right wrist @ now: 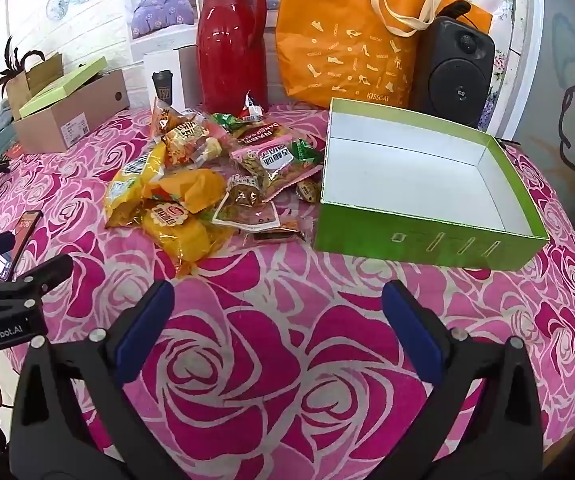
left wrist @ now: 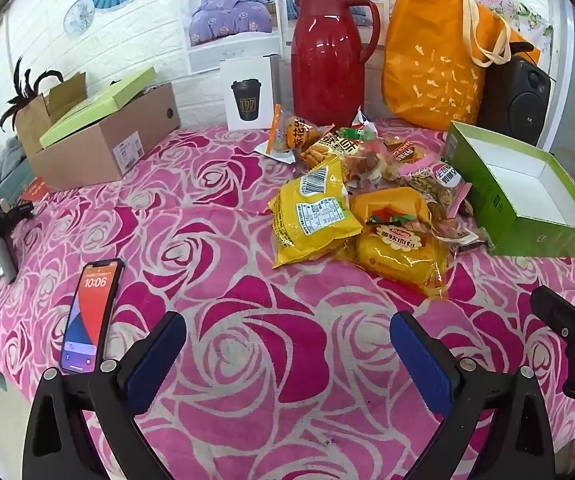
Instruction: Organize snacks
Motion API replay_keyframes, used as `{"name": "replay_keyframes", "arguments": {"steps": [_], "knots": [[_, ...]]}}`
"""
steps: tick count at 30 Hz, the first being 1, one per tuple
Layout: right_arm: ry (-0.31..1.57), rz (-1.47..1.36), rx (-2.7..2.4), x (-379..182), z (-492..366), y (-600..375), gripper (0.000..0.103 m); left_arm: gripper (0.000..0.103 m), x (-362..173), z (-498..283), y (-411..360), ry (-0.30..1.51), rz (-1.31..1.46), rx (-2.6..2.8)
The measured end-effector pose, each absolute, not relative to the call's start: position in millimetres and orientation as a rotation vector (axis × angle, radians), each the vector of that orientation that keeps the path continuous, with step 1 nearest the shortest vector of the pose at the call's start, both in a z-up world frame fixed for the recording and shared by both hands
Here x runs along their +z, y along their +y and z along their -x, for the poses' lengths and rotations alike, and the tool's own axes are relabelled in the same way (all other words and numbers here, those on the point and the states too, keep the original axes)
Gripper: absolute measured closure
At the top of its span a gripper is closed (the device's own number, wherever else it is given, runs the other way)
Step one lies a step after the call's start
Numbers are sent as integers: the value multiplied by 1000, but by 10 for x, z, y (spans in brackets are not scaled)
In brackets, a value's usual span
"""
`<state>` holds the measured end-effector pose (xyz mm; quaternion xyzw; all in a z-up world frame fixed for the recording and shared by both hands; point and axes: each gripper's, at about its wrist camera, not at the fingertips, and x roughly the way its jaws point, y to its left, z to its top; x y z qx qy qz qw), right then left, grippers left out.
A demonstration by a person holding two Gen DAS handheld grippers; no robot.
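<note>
Both grippers hang over bare cloth [right wrist: 271, 292], nothing lifted yet. Left gripper [left wrist: 287, 352]: jaws spread wide, empty. Right gripper [right wrist: 277, 320]: also spread wide, empty. In the right view the left gripper's body shows at the left edge, so the two tools sit near each other, side by side.

The snacks [right wrist: 207, 184] lie in a loose heap mid-table, just left of the green box [right wrist: 427, 246], which is open-topped, white inside and empty. Some small packets at the heap's right edge lie close against the box wall; we cannot tell if they touch it.

We judge the step in hand to be the first pick, with the box as the likely destination.

How we would do it well:
- Start at the near edge. The yellow pack [left wrist: 399, 256] sits closest to us and on top, so lifting it disturbs little.
- Pinch a crimped seam or flat end, not the puffed middle; film bags slip and may crush.
- Right gripper suits the box side, left the far-left bag [left wrist: 311, 216]; this keeps the tools from crossing.
- Lift clear of the box wall before letting go, and lay big packs flat first.

Keep clear of the phone [left wrist: 91, 316] at the left.
</note>
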<state>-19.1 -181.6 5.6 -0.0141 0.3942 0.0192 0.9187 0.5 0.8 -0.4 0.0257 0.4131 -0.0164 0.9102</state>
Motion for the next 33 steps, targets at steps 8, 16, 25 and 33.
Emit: {"name": "replay_keyframes", "arguments": {"steps": [8, 16, 25, 33], "knots": [[804, 33, 47, 12, 222, -1856, 0, 0, -54, -29, -1, 859, -65, -29], [828, 10, 33, -9, 153, -1850, 0, 0, -83, -49, 30, 864, -62, -30], [839, 12, 40, -27, 152, -1817, 0, 0, -100, -46, 54, 867, -58, -27], [845, 15, 42, -40, 150, -1804, 0, 0, -94, -54, 54, 870, -59, -26]]}}
